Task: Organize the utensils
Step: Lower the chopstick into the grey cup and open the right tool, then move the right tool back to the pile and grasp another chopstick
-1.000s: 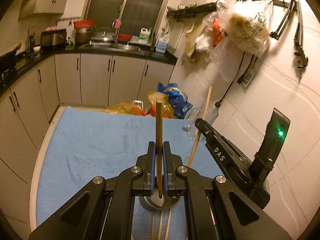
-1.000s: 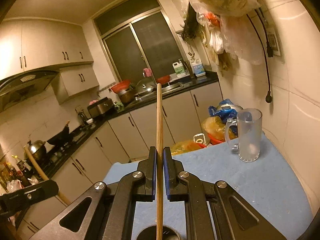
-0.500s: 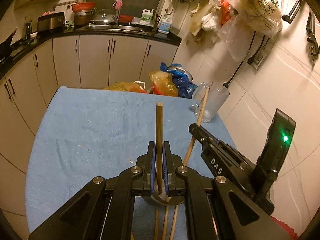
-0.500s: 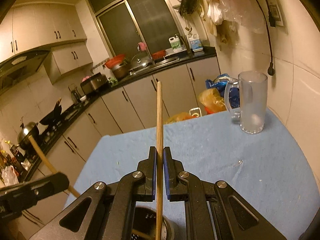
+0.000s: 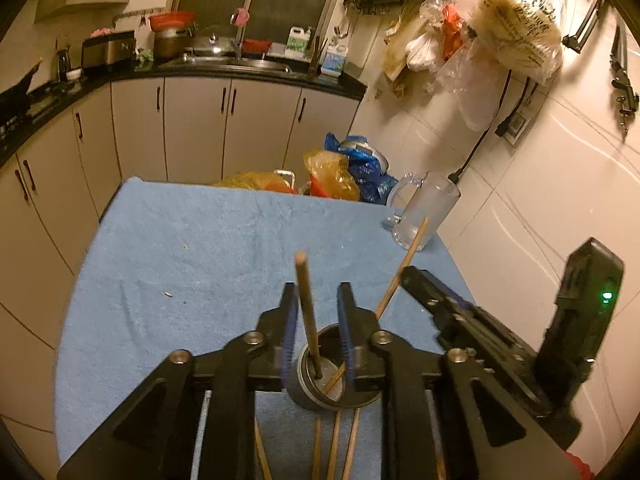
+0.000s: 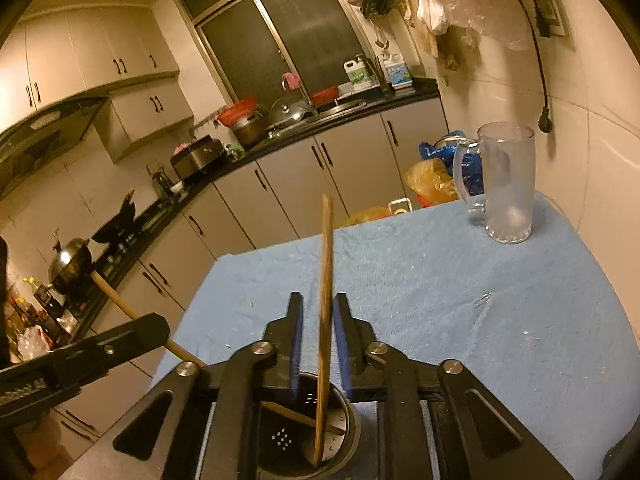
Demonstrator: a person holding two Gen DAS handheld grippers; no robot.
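A dim kitchen with pale cupboards and a dark worktop lay behind a table (image 5: 168, 240) covered in a blue towel. A metal holder (image 5: 332, 380) stood near the table's near edge, and a glass mug (image 5: 424, 208) stood at the far right corner, well apart from it.

The left claw (image 5: 318, 320) hung over the holder with its jaws opening. A chopstick (image 5: 308, 312) stood between them, tip down inside the holder, and the pads no longer pressed on it. The right claw (image 6: 320, 340) was in the same position from the other side, jaws also opening. Its own chopstick (image 6: 324, 320) leaned slightly between the pads, with its lower end already in the holder.

The step in hand looked like letting both chopsticks go into the holder. To do it well, each claw should spread until both pads were clear of the wood, then lift straight up along the stick, not sideways, since a sideways pull could tip the stick or the light holder. The two claws were close together, so one should leave first. More chopsticks (image 5: 332, 444) lay on the towel between the holder and the near edge, apparently waiting their turn.
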